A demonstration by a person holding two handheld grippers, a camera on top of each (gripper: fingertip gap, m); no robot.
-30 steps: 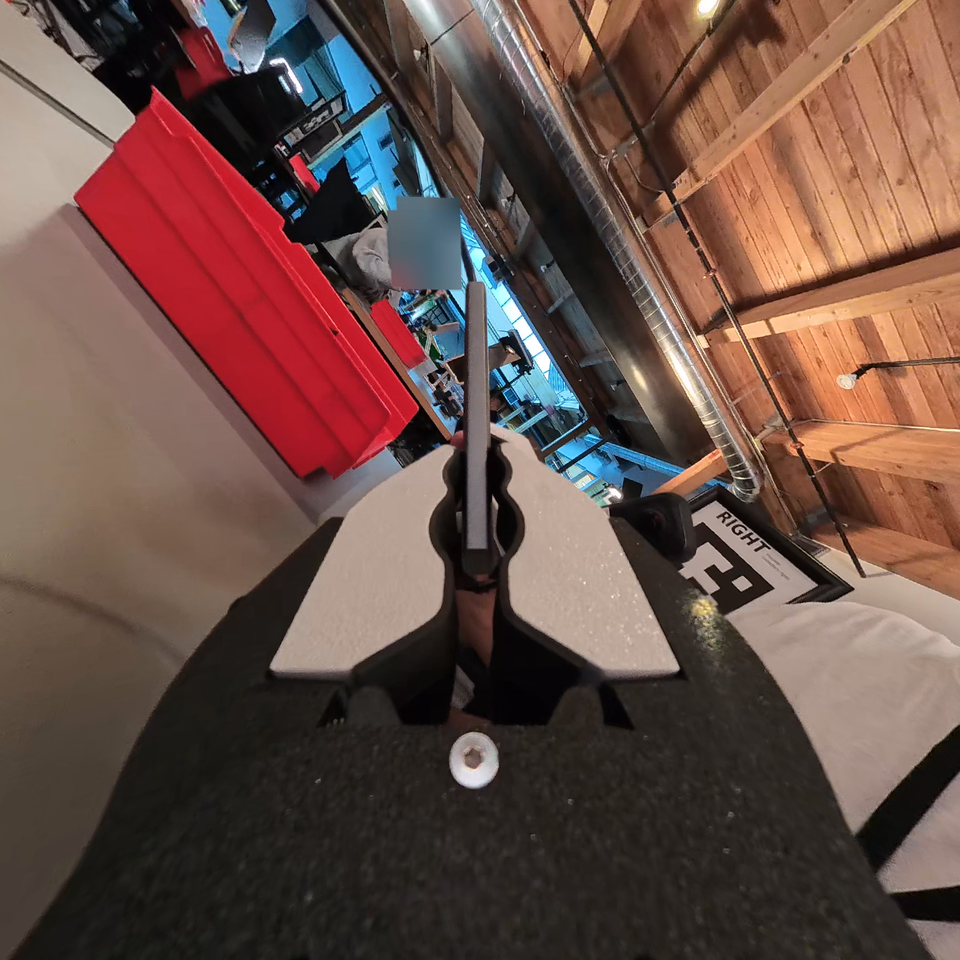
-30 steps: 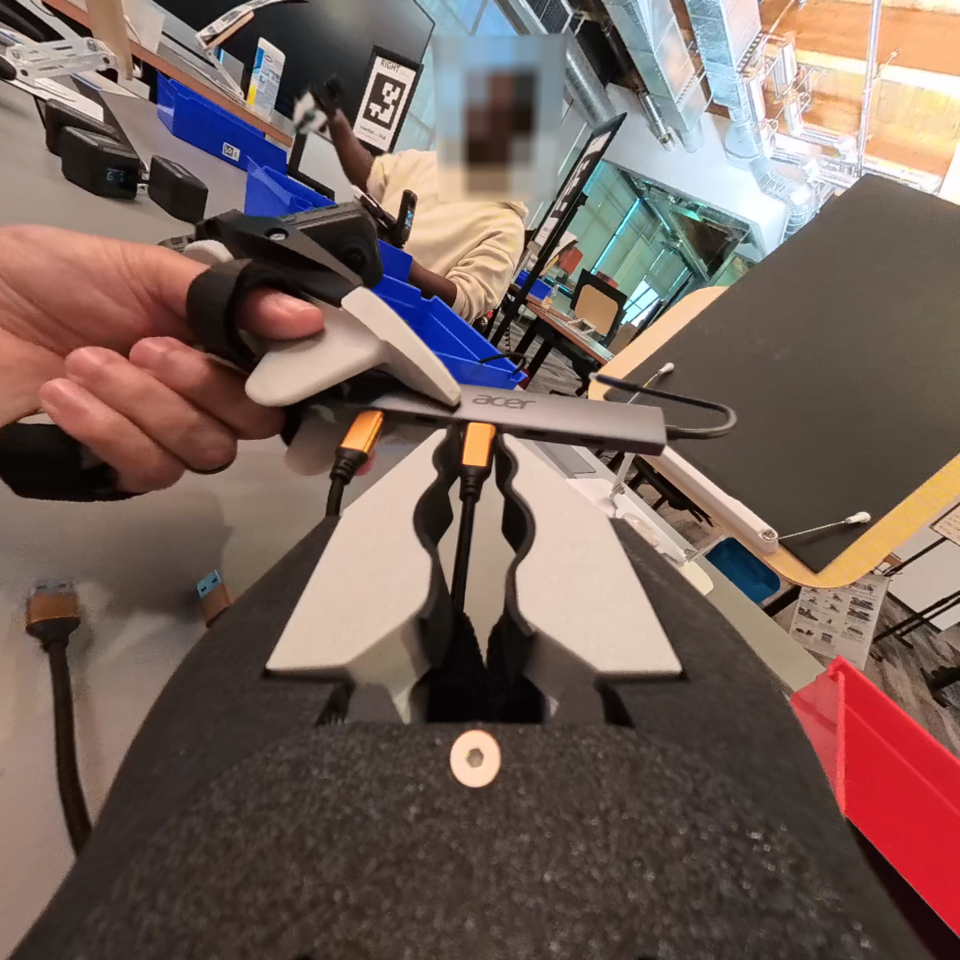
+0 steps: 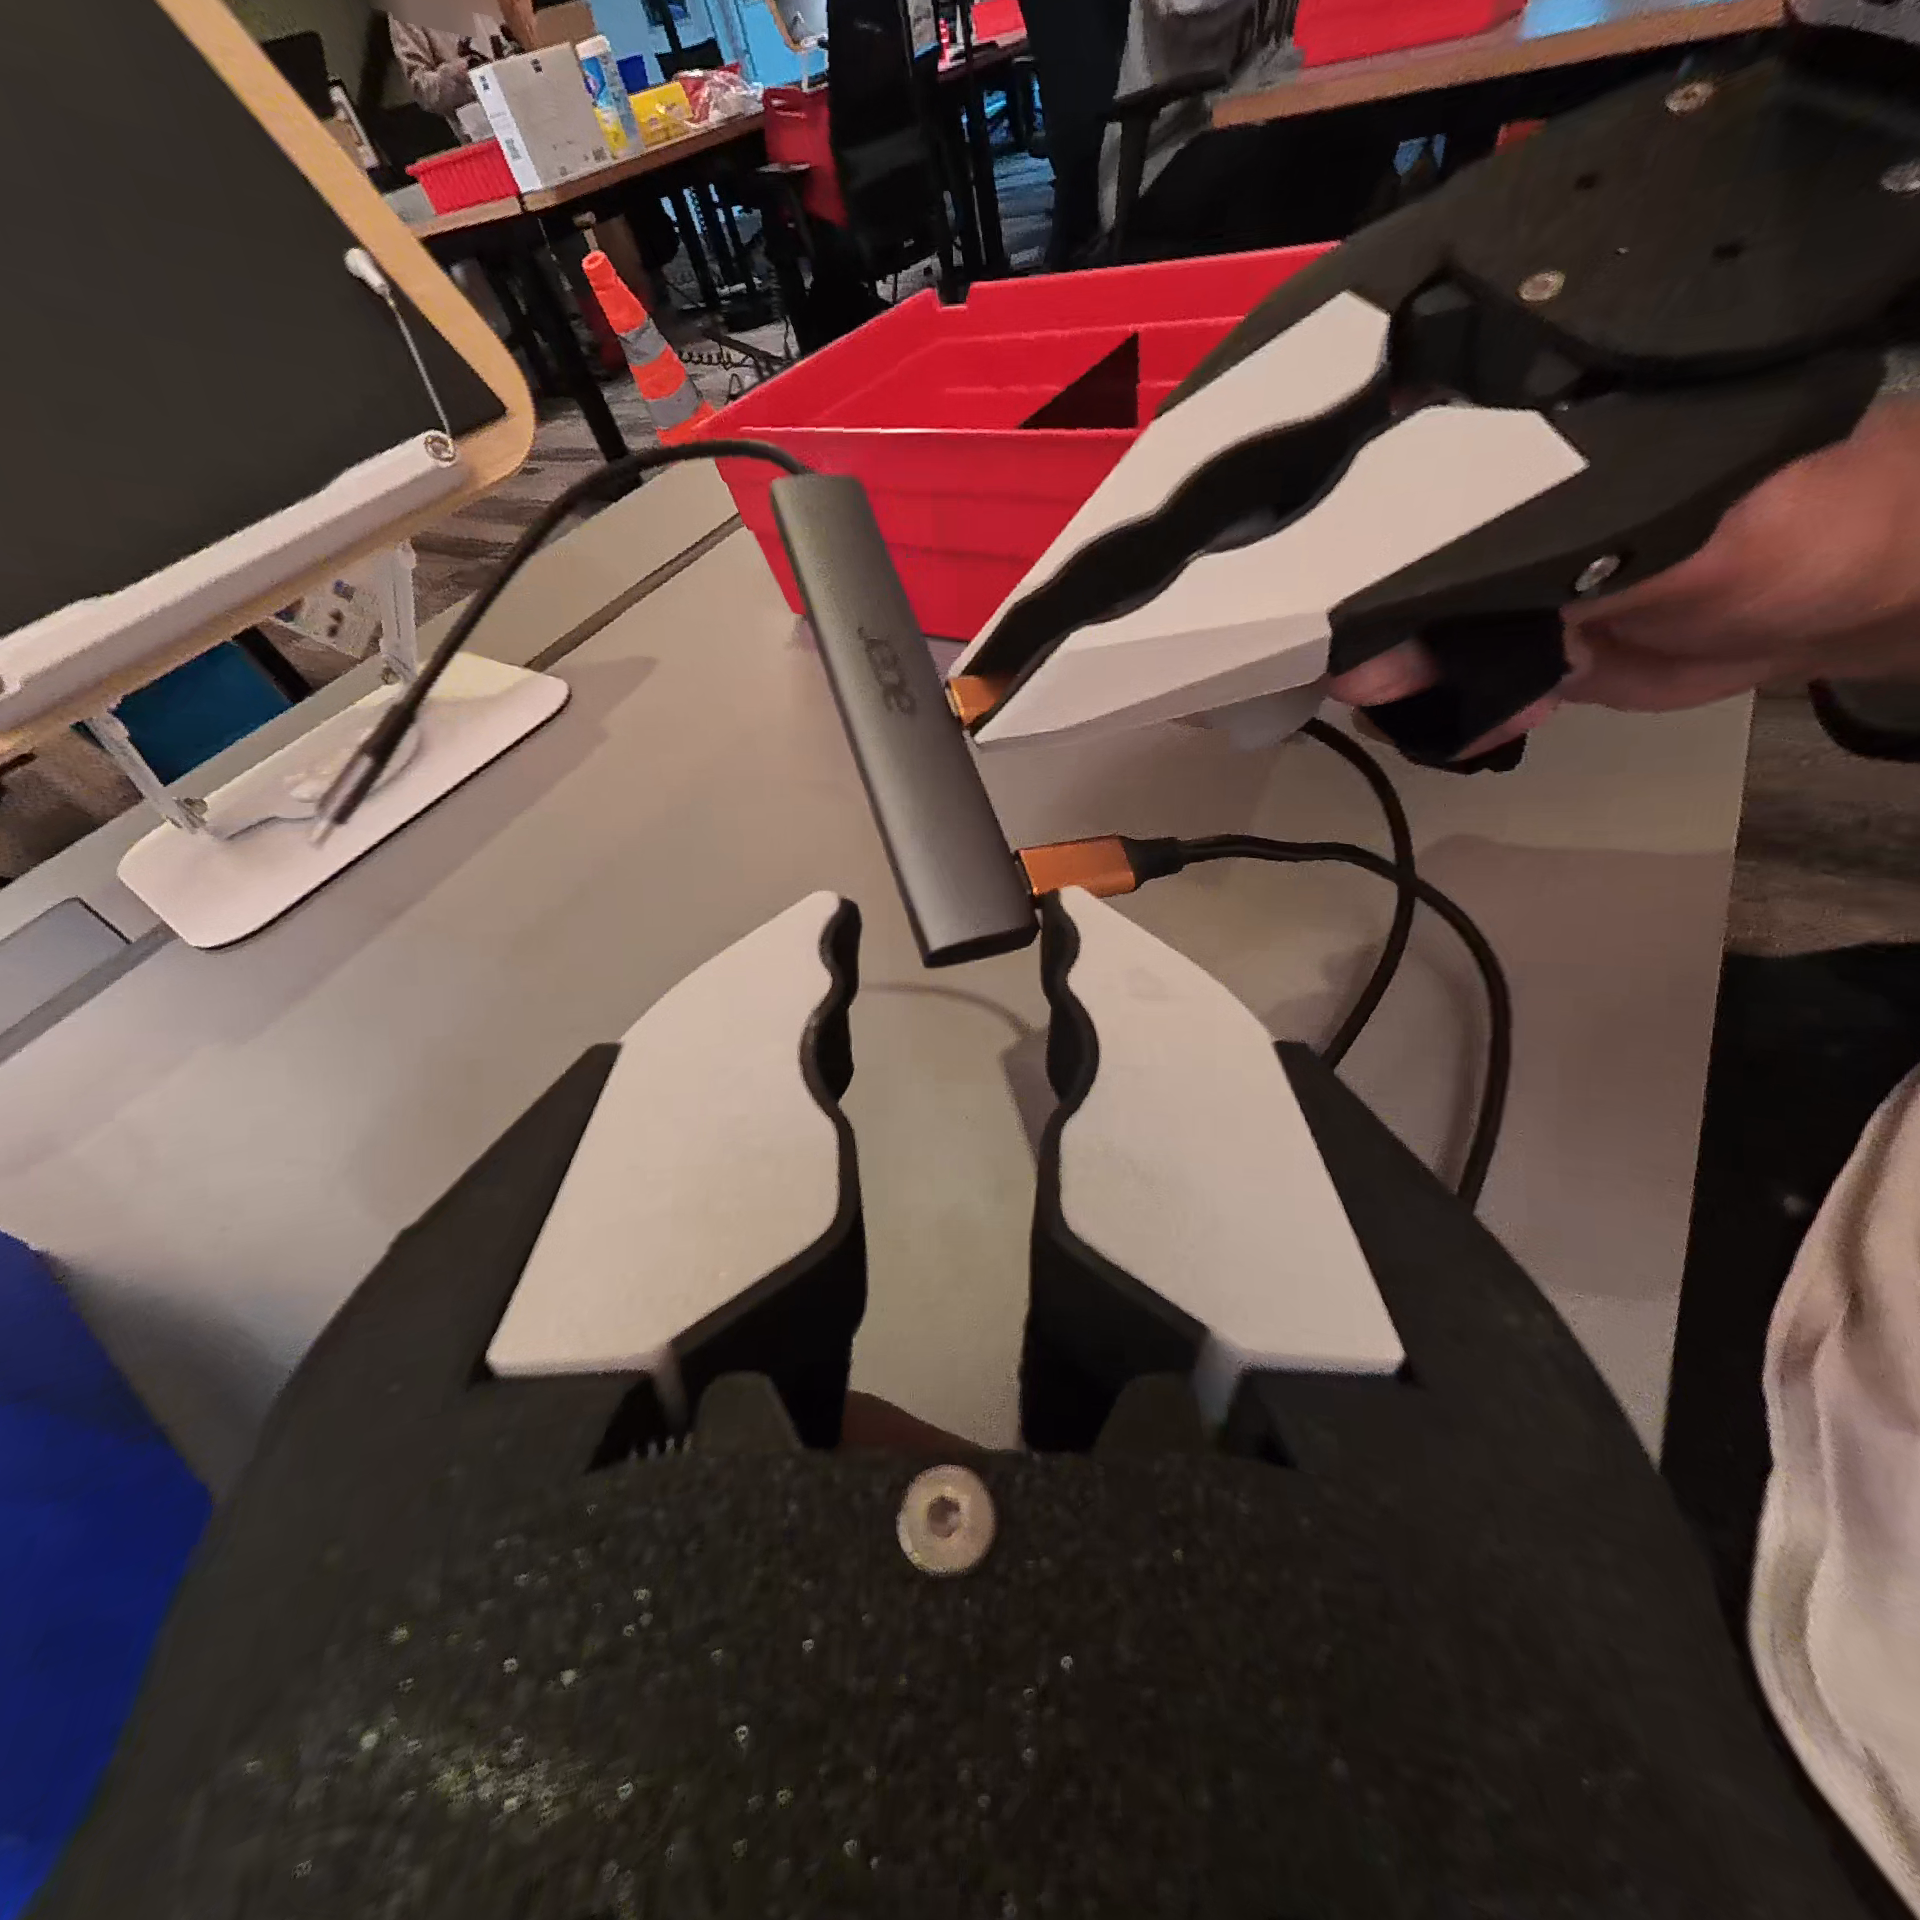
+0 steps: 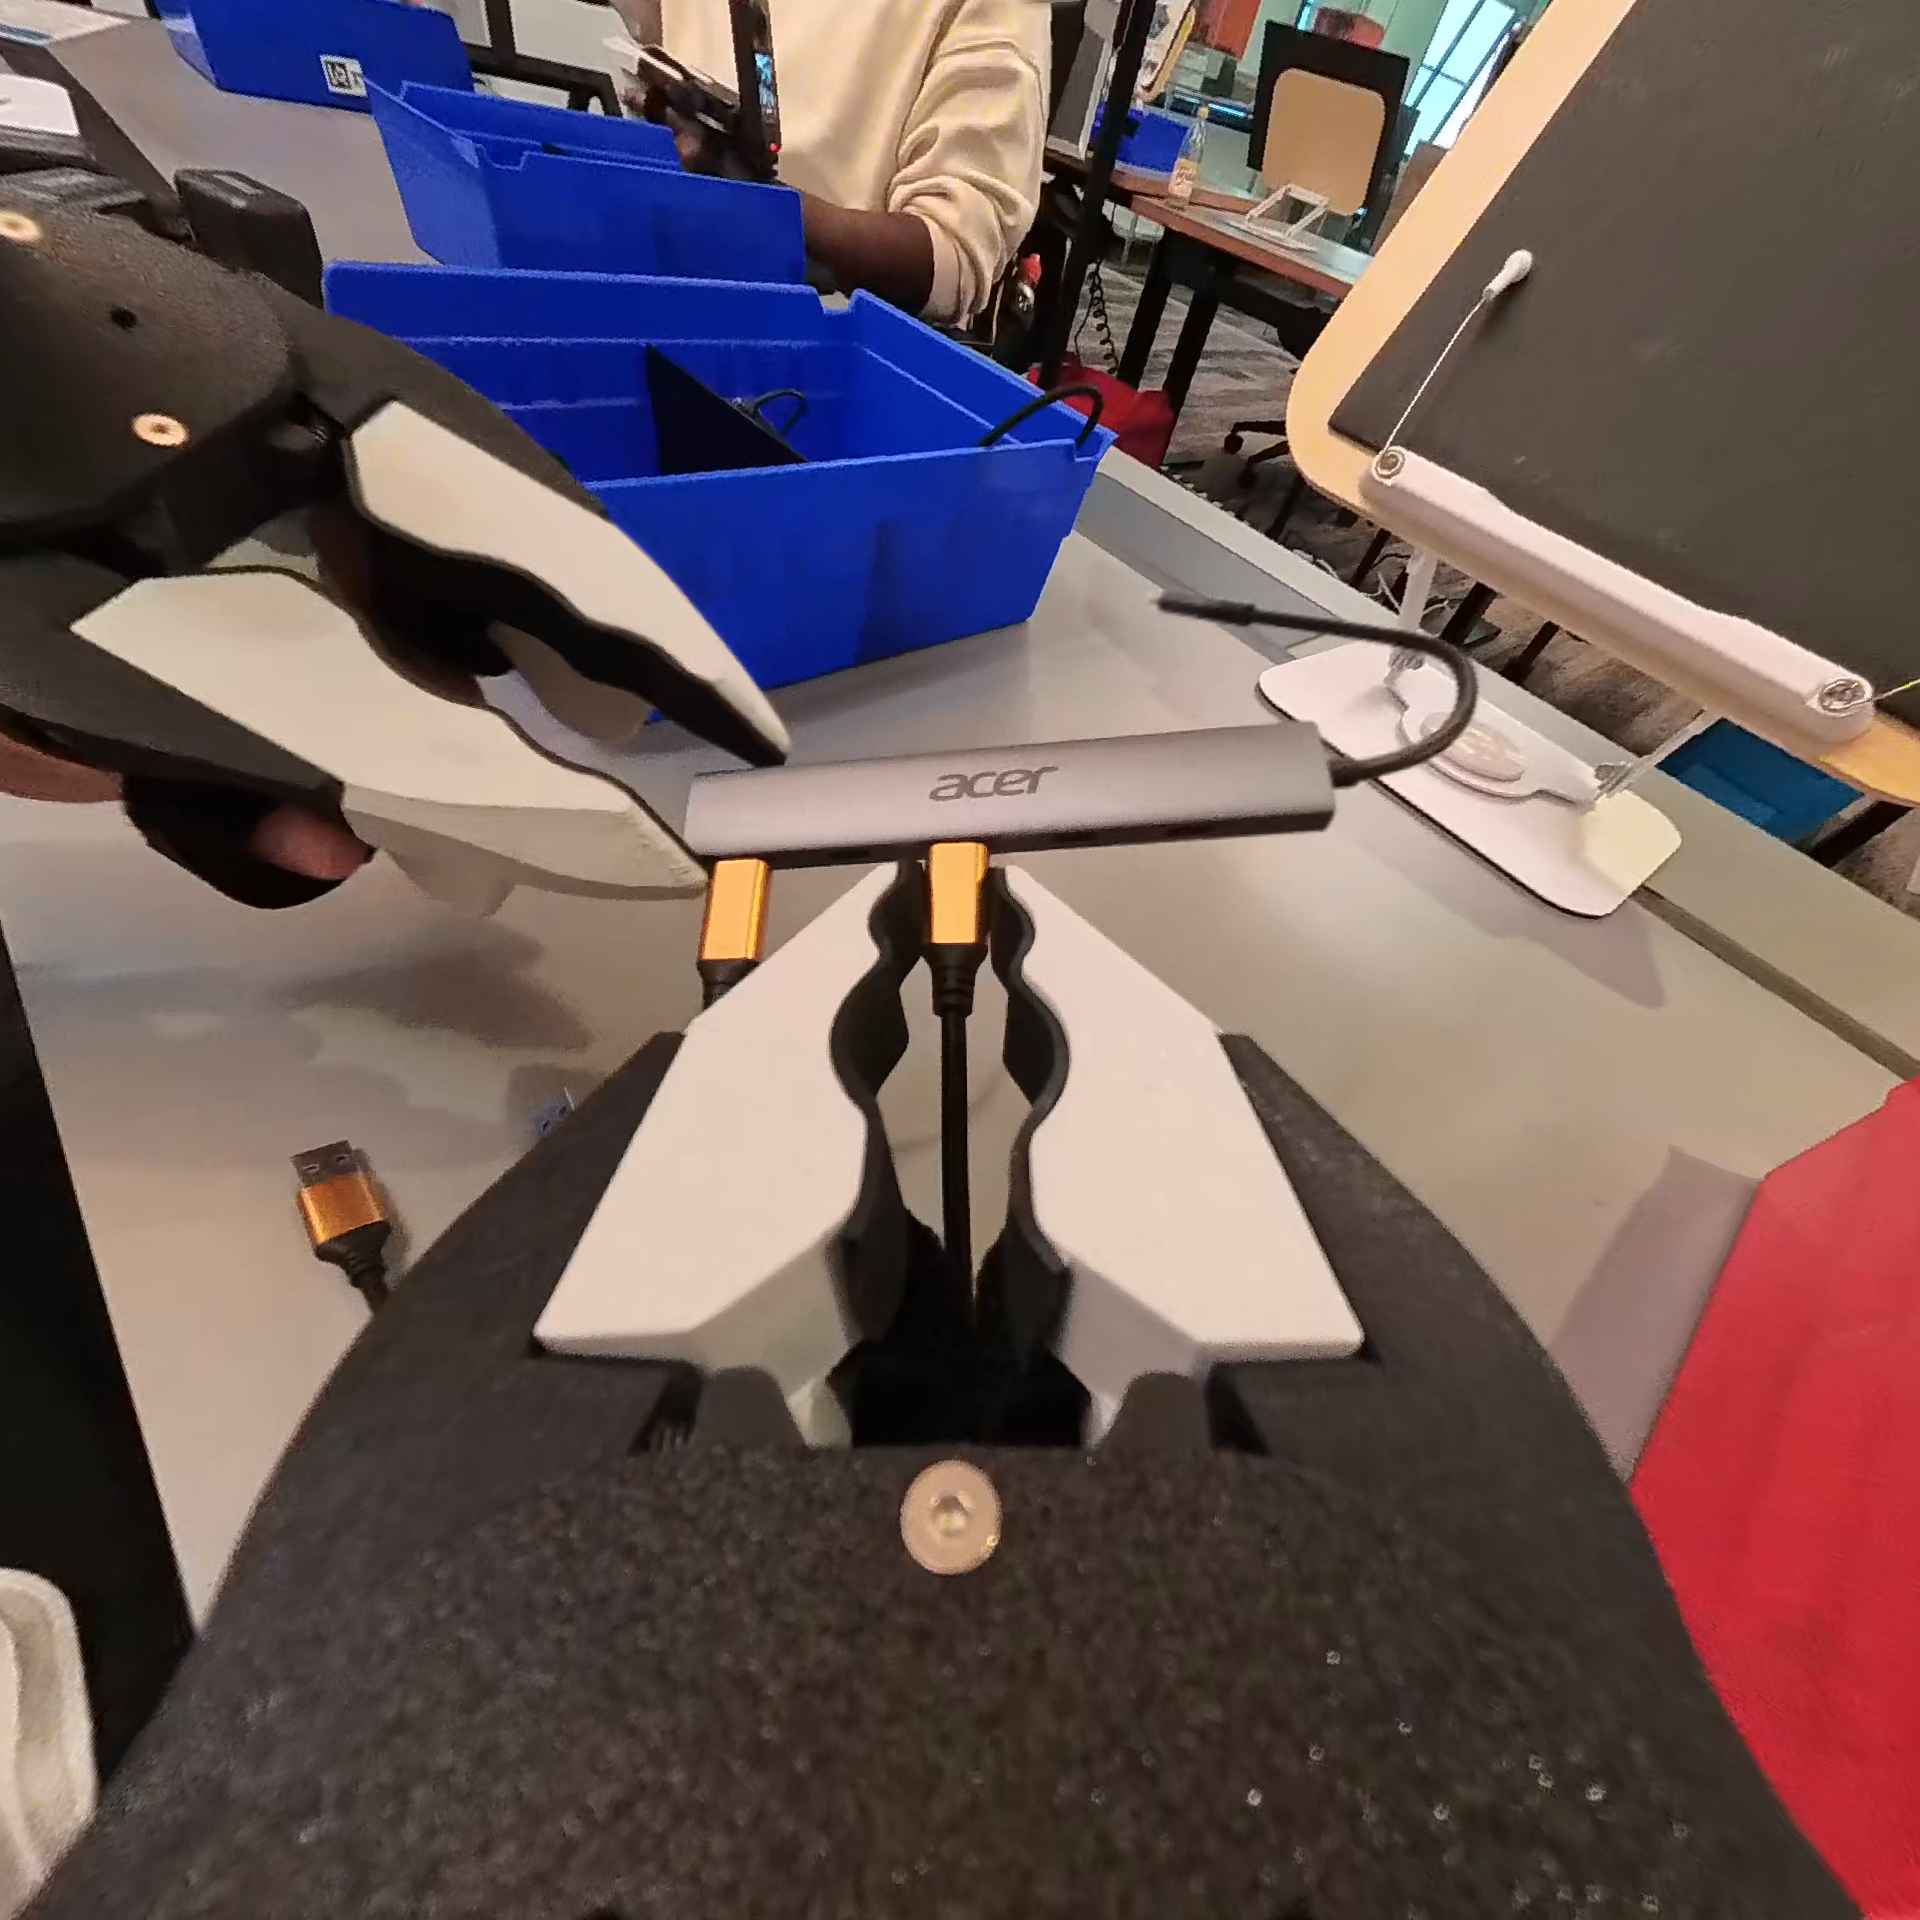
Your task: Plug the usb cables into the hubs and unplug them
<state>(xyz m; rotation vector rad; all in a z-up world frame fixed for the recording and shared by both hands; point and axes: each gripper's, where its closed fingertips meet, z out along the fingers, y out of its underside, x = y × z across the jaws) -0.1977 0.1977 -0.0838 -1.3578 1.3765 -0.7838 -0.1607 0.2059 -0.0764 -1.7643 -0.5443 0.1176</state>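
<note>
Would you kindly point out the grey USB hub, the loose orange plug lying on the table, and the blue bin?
grey USB hub [image 4: 1039, 792], right wrist view, middle of its top face.
loose orange plug [image 4: 341, 1210], right wrist view, its orange shell.
blue bin [image 4: 831, 561], right wrist view, its front wall.

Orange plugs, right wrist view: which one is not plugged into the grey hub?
The loose plug lying on the table, lower left. The left plug and the middle plug, between the right gripper's fingers, both sit in the hub.

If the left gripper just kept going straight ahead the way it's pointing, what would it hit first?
Most likely the near end of the grey hub, which hangs just beyond the open left gripper. Depth is unclear, so it might pass slightly under.
</note>
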